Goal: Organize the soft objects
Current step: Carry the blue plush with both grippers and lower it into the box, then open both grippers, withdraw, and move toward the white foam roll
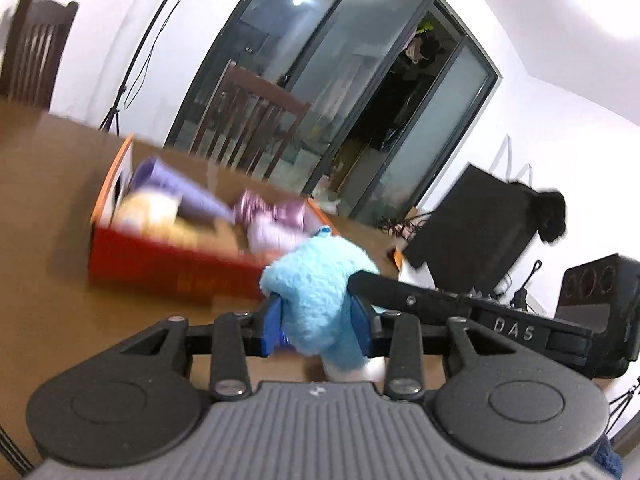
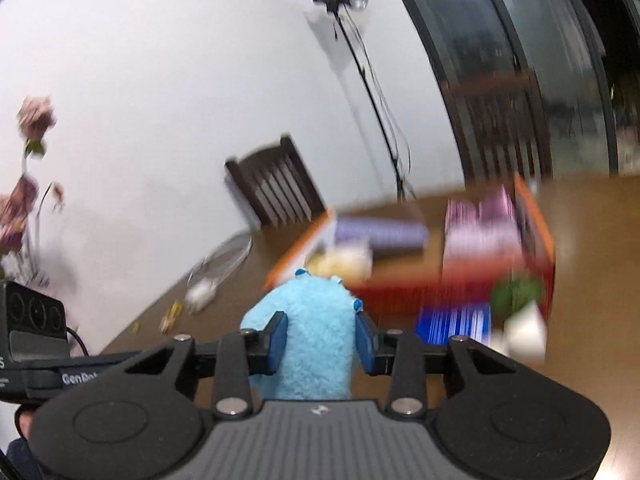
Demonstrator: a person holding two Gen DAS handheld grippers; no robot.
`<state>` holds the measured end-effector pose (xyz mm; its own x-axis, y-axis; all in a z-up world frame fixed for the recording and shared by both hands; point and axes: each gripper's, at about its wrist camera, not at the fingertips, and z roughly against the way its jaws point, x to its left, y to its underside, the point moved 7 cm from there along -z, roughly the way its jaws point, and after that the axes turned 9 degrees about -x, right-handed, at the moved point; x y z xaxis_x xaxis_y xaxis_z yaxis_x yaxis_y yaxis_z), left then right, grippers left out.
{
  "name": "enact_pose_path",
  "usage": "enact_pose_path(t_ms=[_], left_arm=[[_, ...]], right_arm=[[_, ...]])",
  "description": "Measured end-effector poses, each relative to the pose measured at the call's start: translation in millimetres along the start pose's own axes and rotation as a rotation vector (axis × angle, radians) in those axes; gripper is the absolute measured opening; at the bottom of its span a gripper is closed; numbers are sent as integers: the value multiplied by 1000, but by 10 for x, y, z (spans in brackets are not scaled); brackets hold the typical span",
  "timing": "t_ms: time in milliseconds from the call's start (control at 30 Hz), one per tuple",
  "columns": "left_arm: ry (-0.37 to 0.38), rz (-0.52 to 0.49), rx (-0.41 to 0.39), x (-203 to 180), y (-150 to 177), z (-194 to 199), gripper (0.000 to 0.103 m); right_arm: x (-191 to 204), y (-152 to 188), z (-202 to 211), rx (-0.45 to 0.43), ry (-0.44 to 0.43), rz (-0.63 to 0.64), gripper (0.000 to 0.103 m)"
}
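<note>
Both grippers are pinching one blue plush toy (image 1: 316,300): left gripper (image 1: 318,322) is squeezing it between its blue pads, right gripper (image 2: 322,340) is doing the same in the right wrist view. Toy is hanging above the brown table (image 1: 48,208), just short of the red box (image 1: 168,268), which is already holding a purple roll (image 1: 188,188), a yellowish plush (image 1: 148,210) and a pink plush (image 1: 272,216). Frames are blurring, so contact depth is hard to judge. Risks: the two grips pulling apart and stretching or dropping the toy, or it catching the box's near wall and shoving it.
</note>
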<state>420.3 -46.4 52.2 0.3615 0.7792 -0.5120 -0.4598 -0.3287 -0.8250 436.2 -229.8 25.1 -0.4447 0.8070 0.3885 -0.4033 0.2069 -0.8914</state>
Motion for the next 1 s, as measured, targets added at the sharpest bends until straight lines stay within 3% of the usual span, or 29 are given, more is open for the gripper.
enact_pose_path(t_ms=[100,167,333,433,500,600,733,800,900,967,1000], left_arm=[[-33,46,55,205,-251,-490,37],[-80,66,88,371,-309,-780,37],[-150,86,150,702,-237,-1227,36],[-161,28,161,724,-193,-1314,37],[-168,-26,171,713,-147,-1349,37],[-147,-72,167,676,-111,-1330,37],[-137,-51,167,635,-177,-1249,44],[-149,-67,144,584,-265,-1180,45],[-172,-115,100,481,-432,-942,49],[-187,-157,56,378,-547,-717,56],[-197,-182,34,322,-589,-605,64]], right_arm=[[-219,-382,-484,25,30,5,36],[-401,-446,-832,75,56,-3,36],[-791,-314,-1436,162,108,-91,35],[-928,-209,-1635,197,140,-83,31],[-980,-87,-1756,266,176,-50,28],[-1007,31,-1774,309,193,-7,28],[-919,-12,-1693,303,199,33,28],[-872,-162,-1591,272,191,55,29],[-752,-438,-1336,207,171,93,38],[-657,-624,-1101,164,171,139,41],[-611,-704,-965,141,177,160,43]])
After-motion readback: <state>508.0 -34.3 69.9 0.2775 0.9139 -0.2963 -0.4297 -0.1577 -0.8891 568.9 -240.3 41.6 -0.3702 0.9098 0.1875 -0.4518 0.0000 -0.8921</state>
